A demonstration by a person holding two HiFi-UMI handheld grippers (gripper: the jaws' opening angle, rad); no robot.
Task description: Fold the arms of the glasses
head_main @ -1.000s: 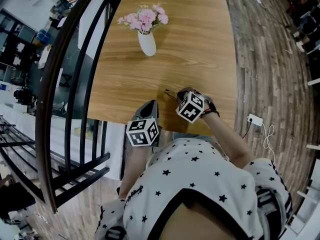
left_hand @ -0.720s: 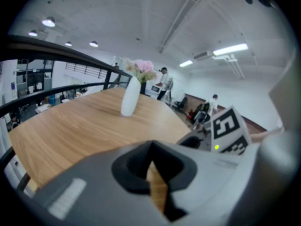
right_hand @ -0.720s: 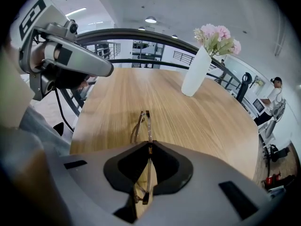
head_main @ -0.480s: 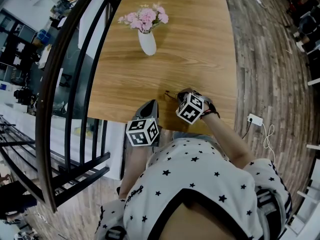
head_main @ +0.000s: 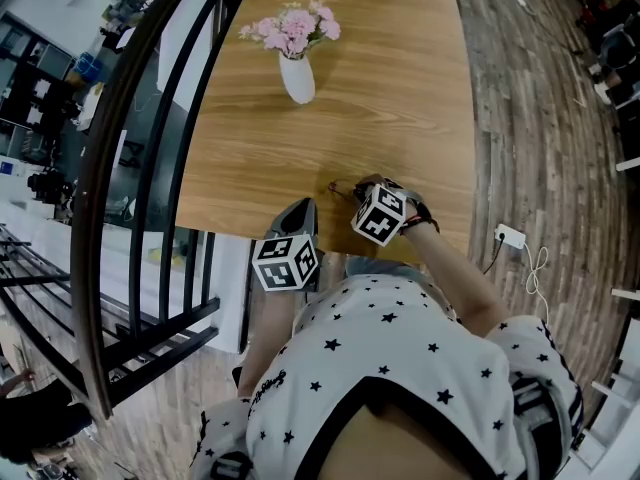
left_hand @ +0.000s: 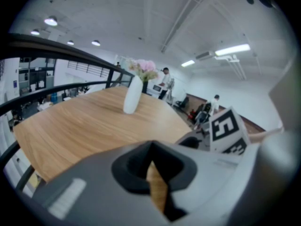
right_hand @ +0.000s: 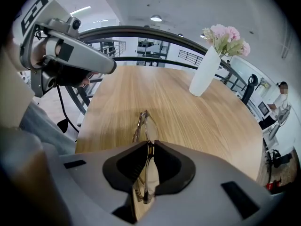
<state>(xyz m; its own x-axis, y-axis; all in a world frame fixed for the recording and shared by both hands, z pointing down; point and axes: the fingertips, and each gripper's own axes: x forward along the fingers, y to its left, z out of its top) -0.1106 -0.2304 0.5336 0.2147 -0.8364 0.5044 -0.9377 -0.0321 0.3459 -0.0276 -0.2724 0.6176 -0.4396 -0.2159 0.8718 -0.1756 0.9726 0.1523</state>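
Note:
The thin-framed glasses (right_hand: 145, 126) stand edge-on between the jaws of my right gripper (right_hand: 147, 147), which is shut on the frame, with one lens sticking out ahead over the table. In the head view the glasses (head_main: 340, 190) show as a dark line just left of the right gripper (head_main: 354, 192), near the table's front edge. My left gripper (head_main: 300, 210) hovers at that edge, apart from the glasses, to their left. Its jaws (left_hand: 151, 157) are shut with nothing between them. From the right gripper view, the left gripper (right_hand: 70, 51) shows at the upper left.
A white vase (head_main: 297, 76) with pink flowers stands farther back on the wooden table (head_main: 400, 98). A dark curved railing (head_main: 150, 168) runs along the table's left side. A white power strip (head_main: 509, 239) lies on the plank floor at the right.

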